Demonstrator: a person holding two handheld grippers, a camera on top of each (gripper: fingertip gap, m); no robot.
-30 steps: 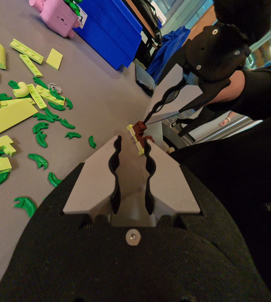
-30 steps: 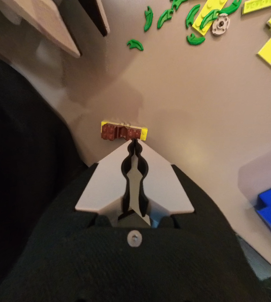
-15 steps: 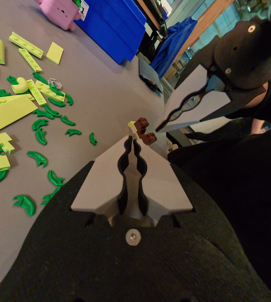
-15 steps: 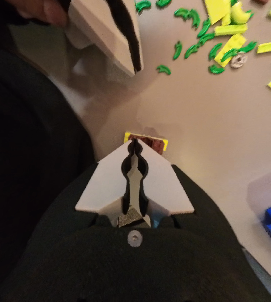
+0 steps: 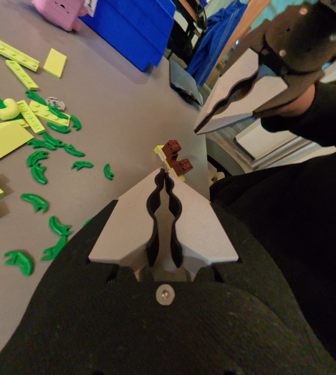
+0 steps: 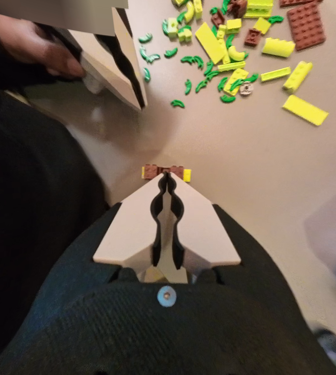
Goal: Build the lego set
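The grey table (image 5: 112, 101) filled most of both views, its near edge beside the person's dark clothing. A blue bin (image 5: 134, 30) stood at the far side with a pink block figure (image 5: 61, 12) beside it, and blue fabric (image 5: 213, 40) hung beyond the table edge. Loose lime pieces (image 5: 47, 113), green leaf pieces (image 5: 39, 160) and a brown plate (image 6: 305, 28) lay scattered well apart from the grippers.

The small brown-and-lime assembly (image 5: 173, 158) stood on its side near the table edge. Each camera saw it just past its own fingertips, but the opposite view showed that gripper apart from it.

The left gripper (image 5: 164, 174) had its jaws drawn to a sliver at the tips, with nothing seen between them. The right gripper (image 6: 166, 178) was pressed closed and empty.

A second before, the left gripper's jaws had been spread wide; they had since closed. The right gripper's tip, then at the assembly, had lifted up and away.
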